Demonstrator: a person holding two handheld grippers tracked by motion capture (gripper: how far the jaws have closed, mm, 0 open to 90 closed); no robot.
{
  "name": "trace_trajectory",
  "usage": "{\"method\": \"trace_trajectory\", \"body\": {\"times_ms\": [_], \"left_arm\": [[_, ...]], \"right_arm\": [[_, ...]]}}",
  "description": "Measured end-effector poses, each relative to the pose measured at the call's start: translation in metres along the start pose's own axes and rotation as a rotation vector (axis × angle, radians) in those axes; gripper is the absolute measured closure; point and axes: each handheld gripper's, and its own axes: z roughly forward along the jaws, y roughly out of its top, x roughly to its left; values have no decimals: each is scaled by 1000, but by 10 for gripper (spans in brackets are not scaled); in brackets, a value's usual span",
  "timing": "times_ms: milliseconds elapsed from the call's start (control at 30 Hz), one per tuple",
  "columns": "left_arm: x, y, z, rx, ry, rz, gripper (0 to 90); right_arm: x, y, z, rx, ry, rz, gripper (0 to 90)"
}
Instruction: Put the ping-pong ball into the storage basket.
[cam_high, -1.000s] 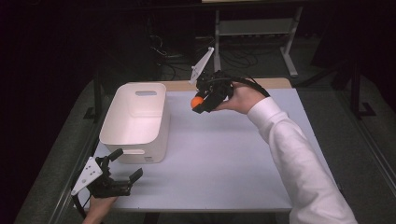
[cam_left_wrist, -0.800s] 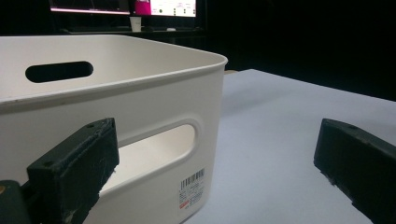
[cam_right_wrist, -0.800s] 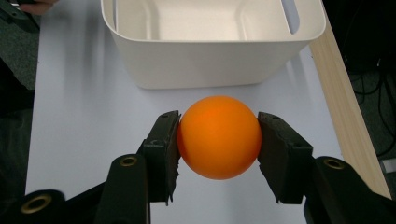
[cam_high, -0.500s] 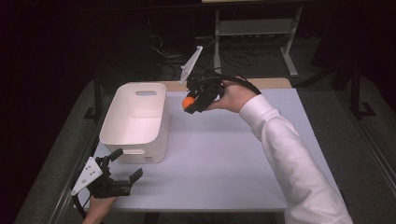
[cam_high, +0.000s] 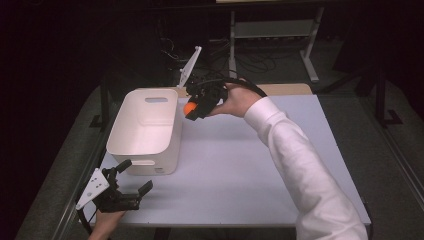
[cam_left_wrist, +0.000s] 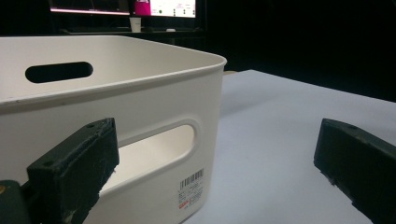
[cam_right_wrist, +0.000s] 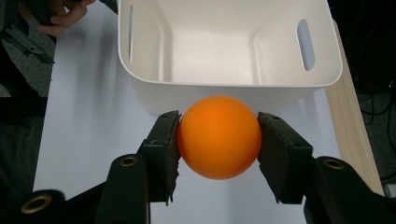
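An orange ball is pinched between the two black jaws of my right gripper. In the high view that gripper hangs in the air with the ball, just right of the white bin's far right corner. The bin lies ahead of the ball in the right gripper view, and its inside looks bare. My left gripper rests at the table's near left corner, jaws wide apart, nothing between them. Its view looks at the bin's near wall with a handle slot and a barcode label.
The white table has free room right of the bin. A wooden strip runs along the far edge. Behind the table stand a metal frame and loose cables on the floor. A dark rail borders the table's left side.
My right gripper has carried the orange ball leftward, from the table's far middle to beside the bin's rim. The left gripper has stayed put.
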Motion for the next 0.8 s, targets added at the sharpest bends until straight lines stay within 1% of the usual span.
{"method": "trace_trajectory", "body": {"times_ms": [33, 67, 133, 233, 367, 400, 467, 600, 667, 700, 733, 767, 800], "left_arm": [[0, 0, 0, -2, 0, 5, 0], [1, 0, 0, 3, 0, 11, 0], [0, 0, 0, -8, 0, -7, 0], [0, 0, 1, -13, -1, -8, 0], [-1, 0, 1, -17, -2, -10, 0], [0, 0, 1, -16, -2, -11, 0], [0, 0, 1, -15, -3, -11, 0], [-1, 0, 1, -11, -3, -12, 0], [-1, 0, 1, -14, -3, -12, 0], [1, 0, 1, -19, -7, 19, 0], [1, 0, 1, -21, -7, 17, 0], [1, 0, 1, -22, -7, 11, 0], [0, 0, 2, -24, -7, 3, 0]], "right_arm": [[0, 1, 1, 1, 2, -8, 496], [0, 2, 2, 5, 4, -5, 496], [0, 4, 4, -2, 12, -6, 496], [0, 8, 8, 0, 22, -9, 496], [0, 12, 11, -19, 41, -5, 496], [0, 13, 11, -19, 36, -11, 496], [1, 15, 13, -21, 44, -9, 496], [2, 21, 16, -15, 51, -13, 496], [3, 23, 19, -14, 51, -23, 496], [3, 24, 21, -7, 56, -20, 496], [3, 24, 23, -6, 58, -30, 496], [4, 25, 25, -1, 61, -26, 496], [4, 26, 27, 2, 62, -32, 496]]}}
